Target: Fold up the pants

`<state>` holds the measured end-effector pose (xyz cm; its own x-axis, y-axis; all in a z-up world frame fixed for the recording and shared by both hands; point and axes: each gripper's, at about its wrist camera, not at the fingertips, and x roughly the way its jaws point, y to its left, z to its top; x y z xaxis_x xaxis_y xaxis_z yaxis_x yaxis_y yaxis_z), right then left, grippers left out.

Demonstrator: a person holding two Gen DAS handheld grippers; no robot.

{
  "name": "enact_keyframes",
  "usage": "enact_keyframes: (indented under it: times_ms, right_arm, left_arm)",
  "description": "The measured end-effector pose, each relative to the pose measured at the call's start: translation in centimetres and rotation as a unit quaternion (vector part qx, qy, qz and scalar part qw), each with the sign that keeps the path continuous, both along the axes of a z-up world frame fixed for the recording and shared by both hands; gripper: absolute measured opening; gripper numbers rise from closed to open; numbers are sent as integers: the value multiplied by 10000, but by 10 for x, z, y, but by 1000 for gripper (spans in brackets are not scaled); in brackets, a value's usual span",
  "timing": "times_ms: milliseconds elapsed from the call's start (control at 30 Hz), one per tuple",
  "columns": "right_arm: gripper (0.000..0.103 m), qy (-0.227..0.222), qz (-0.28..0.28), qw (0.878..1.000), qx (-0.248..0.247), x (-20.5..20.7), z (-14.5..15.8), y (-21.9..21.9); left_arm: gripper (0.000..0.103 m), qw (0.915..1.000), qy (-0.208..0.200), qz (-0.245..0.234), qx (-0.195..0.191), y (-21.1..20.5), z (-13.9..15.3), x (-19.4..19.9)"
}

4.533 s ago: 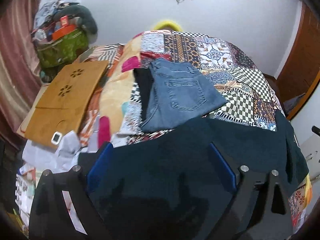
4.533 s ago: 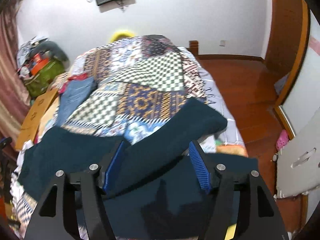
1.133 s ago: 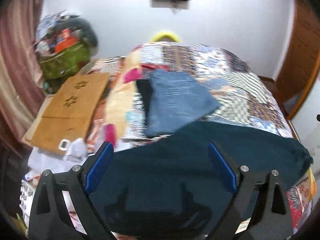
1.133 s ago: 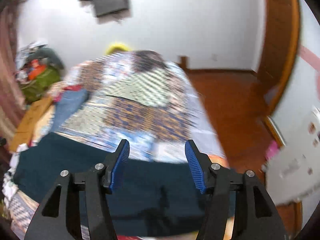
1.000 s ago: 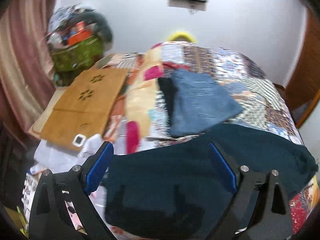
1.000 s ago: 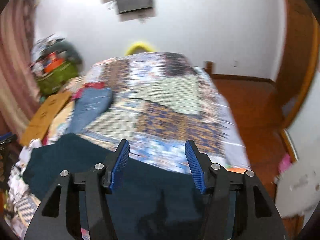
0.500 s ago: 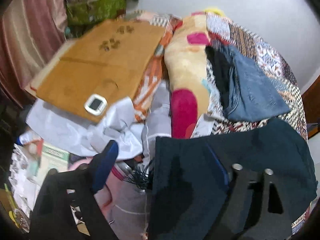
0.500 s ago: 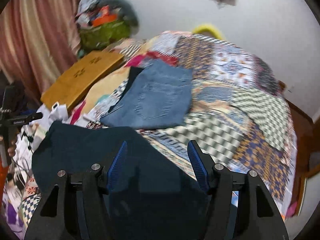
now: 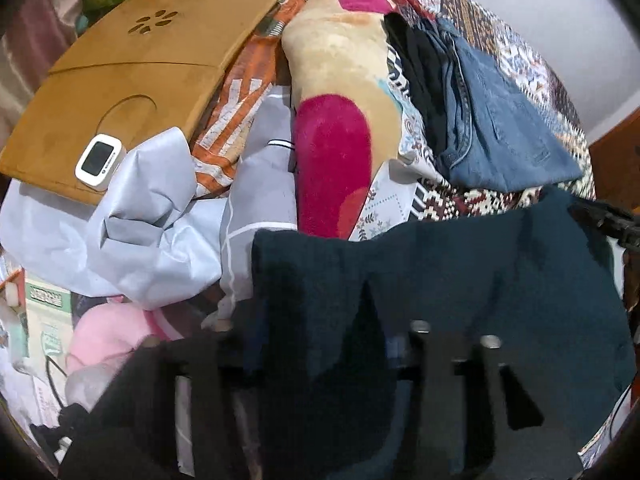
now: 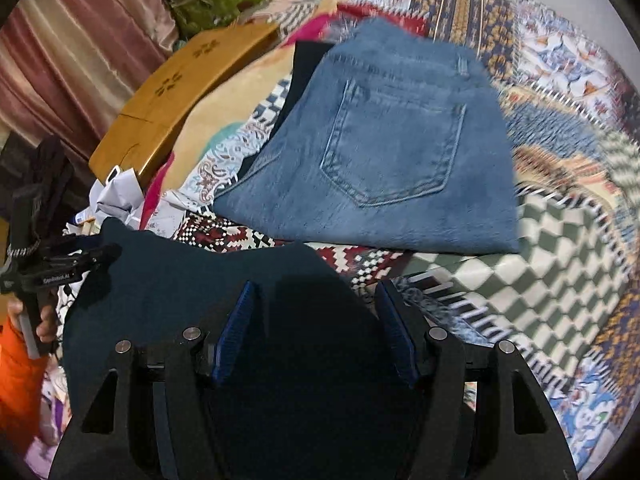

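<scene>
Dark teal pants [image 9: 480, 280] lie folded across the near edge of the bed. My left gripper [image 9: 332, 320] points steeply down over their left end. Its jaws are closing, and the cloth humps up between the blurred fingers and hides the pads. The right wrist view shows that same left gripper [image 10: 80, 258] at the pants' [image 10: 192, 280] left edge. My right gripper [image 10: 315, 286] hangs open over the pants' far edge, its blue pads [image 10: 240, 332] on either side of the dark cloth and not pressing it.
Folded blue jeans [image 10: 384, 148] lie on a black garment just beyond the pants on the patchwork bedspread [image 10: 560, 220]. To the left are a cream and pink blanket [image 9: 340, 100], a brown board [image 9: 120, 68] with a white device [image 9: 98, 162], and crumpled pale sheeting [image 9: 152, 232]. A hand in an orange sleeve [image 10: 20, 360] holds the left gripper.
Both grippers have dropped and tipped down toward the bed. The left one has shifted to the pants' left end and its jaws have narrowed. The right one has swung left, toward the jeans.
</scene>
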<state>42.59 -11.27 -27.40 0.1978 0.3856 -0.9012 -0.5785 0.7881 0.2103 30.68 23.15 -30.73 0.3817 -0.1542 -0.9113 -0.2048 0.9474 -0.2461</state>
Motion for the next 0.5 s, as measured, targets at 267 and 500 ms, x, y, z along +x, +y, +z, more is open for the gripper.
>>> enact_keyframes:
  times_ms: [267, 500]
  right_arm:
    - [7, -608, 402, 9969, -292, -16, 1, 16]
    - [6, -1091, 121, 9923, -577, -15, 15, 15]
  left_arm:
    - [36, 9910, -509, 219, 1215, -8, 25, -3]
    - [40, 9889, -243, 64, 1464, -8, 21, 16]
